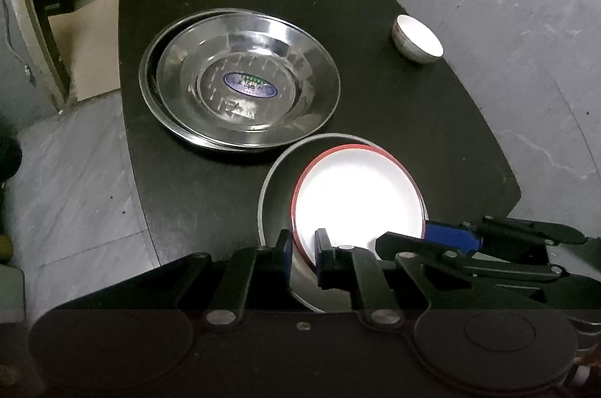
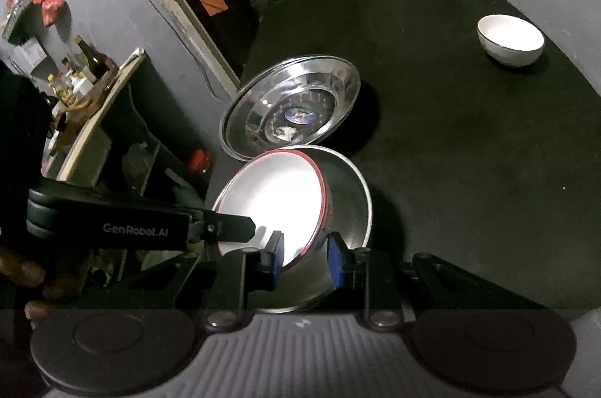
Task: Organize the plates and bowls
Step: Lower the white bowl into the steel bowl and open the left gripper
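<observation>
Both hand-held grippers tip down toward the near edge of the black bench [image 1: 394,105]. The left hand-held gripper [image 1: 302,257] is pinched tight on the near rim of the white bowl with the red rim [image 1: 357,195]. The right hand-held gripper [image 2: 306,257] comes in from the right, and its blue pads clamp the same bowl's rim on that side. Part of a hand [image 2: 26,270] shows at the left edge of the right wrist view.

The white bowl is tilted, with its open side turned up and to the left. It sits inside a bigger steel bowl [image 1: 274,187], just in front of both grippers.

Farther off lie two stacked steel plates [image 1: 240,82], flat on the bench. A small white bowl [image 1: 417,37] stands upright, far to the right, well apart.
</observation>
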The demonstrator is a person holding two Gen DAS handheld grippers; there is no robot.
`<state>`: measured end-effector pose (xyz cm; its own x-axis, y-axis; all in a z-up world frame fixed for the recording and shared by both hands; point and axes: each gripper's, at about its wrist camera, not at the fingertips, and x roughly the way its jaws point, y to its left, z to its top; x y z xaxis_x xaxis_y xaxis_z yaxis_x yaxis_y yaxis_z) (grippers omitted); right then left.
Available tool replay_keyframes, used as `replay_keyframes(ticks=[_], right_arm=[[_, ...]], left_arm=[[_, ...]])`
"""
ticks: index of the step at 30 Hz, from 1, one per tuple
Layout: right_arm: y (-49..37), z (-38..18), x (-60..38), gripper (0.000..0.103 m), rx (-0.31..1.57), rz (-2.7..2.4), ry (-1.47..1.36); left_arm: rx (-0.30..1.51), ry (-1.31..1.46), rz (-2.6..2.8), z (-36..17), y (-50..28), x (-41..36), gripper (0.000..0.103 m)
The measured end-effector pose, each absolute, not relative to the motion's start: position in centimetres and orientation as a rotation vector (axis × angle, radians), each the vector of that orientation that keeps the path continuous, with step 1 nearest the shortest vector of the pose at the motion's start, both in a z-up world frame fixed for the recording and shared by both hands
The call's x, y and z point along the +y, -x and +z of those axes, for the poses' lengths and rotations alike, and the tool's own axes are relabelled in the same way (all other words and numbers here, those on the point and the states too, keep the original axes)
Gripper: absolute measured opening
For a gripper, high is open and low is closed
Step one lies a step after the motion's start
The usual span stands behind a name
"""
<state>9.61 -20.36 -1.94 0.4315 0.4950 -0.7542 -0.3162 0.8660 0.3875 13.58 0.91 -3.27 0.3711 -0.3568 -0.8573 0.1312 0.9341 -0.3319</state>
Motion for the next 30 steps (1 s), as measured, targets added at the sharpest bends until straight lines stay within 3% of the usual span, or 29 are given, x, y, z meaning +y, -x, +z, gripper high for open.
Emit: replay_keyframes(ticks=[30], right_arm=[[-11.0, -1.4, -20.2, 0.03, 1.066, 0.567, -0.104]], left_arm=[[1.23, 0.238, -0.238, -3.4, -14.8, 0.2, 0.017]])
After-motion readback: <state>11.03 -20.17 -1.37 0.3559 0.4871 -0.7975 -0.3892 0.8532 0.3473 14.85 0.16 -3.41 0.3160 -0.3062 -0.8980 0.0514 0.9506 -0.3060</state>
